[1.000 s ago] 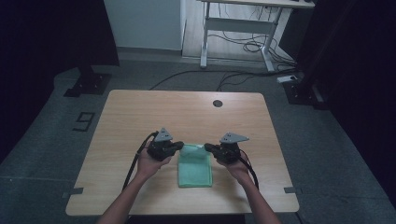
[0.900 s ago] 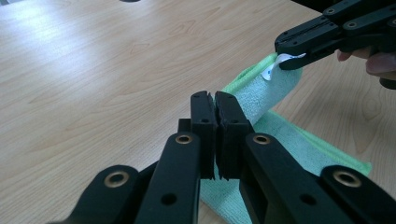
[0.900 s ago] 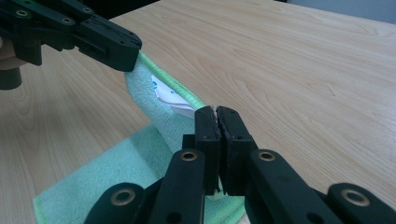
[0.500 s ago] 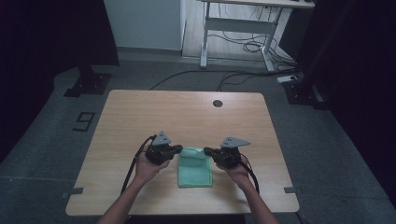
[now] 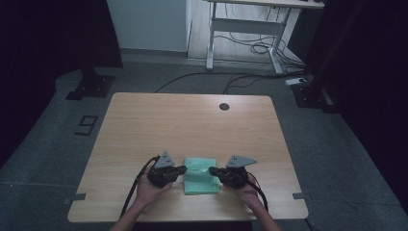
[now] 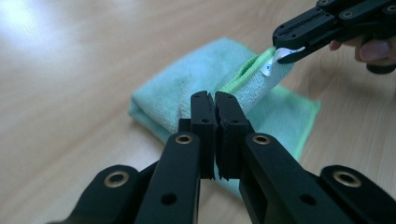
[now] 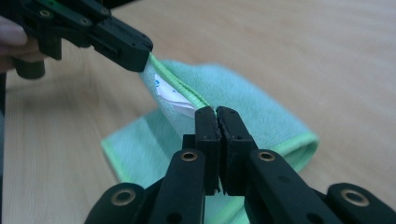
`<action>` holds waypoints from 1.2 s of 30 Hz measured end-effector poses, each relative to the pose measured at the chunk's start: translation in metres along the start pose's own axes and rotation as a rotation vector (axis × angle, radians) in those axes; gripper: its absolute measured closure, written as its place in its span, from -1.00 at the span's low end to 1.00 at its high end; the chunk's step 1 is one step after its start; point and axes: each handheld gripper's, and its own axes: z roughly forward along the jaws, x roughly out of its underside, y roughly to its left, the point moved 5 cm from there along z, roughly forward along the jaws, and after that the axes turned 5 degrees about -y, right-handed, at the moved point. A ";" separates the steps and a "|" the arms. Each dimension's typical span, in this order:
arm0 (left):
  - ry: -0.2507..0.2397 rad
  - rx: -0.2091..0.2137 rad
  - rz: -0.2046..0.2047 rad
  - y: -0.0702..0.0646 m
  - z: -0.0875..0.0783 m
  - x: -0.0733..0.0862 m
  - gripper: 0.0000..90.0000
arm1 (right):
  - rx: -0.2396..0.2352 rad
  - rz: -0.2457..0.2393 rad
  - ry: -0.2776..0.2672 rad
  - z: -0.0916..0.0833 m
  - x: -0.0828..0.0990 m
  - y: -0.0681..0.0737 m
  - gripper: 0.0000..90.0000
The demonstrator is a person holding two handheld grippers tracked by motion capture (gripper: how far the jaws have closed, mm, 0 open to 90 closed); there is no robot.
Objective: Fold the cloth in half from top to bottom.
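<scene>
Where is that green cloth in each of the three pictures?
High view: green cloth low centre, between both grippers.
Left gripper view: centre, one edge lifted.
Right gripper view: centre, behind the jaws.
Shared landmark: the white label on the lifted edge.

A light green cloth (image 5: 200, 175) lies near the front edge of the wooden tabletop (image 5: 192, 120), folded over into a soft rectangle with a brighter green stitched hem. Most of it rests flat, while one hemmed edge is lifted off the lower layer and stretched taut between two corners. A small white label (image 7: 173, 97) with blue print is sewn at that raised edge. The fabric looks like plush, slightly fuzzy microfibre.
</scene>
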 end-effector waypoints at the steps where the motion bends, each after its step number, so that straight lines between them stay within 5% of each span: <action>1: 0.004 0.002 0.000 -0.002 0.001 0.004 0.93 | 0.002 -0.003 0.009 0.000 0.004 0.001 0.93; 9: 0.030 0.021 0.029 -0.019 0.004 0.021 0.90 | -0.018 -0.019 0.046 -0.005 0.024 0.009 0.89; 14: 0.039 0.067 0.058 -0.028 0.001 0.027 0.55 | -0.036 -0.042 0.074 -0.008 0.028 0.015 0.50; 18: -0.030 0.071 0.068 -0.029 -0.013 0.015 0.19 | -0.031 -0.022 0.009 -0.020 0.017 0.016 0.36; 23: -0.072 0.055 0.049 -0.018 -0.009 -0.010 0.11 | 0.011 -0.017 -0.020 -0.019 -0.001 0.010 0.27; 30: 0.055 -0.003 -0.012 0.010 0.036 -0.013 0.20 | 0.017 -0.002 0.087 0.020 0.005 0.011 0.23; 36: 0.099 -0.025 -0.014 0.015 0.044 -0.001 0.25 | 0.042 -0.057 0.149 0.019 0.026 0.019 0.20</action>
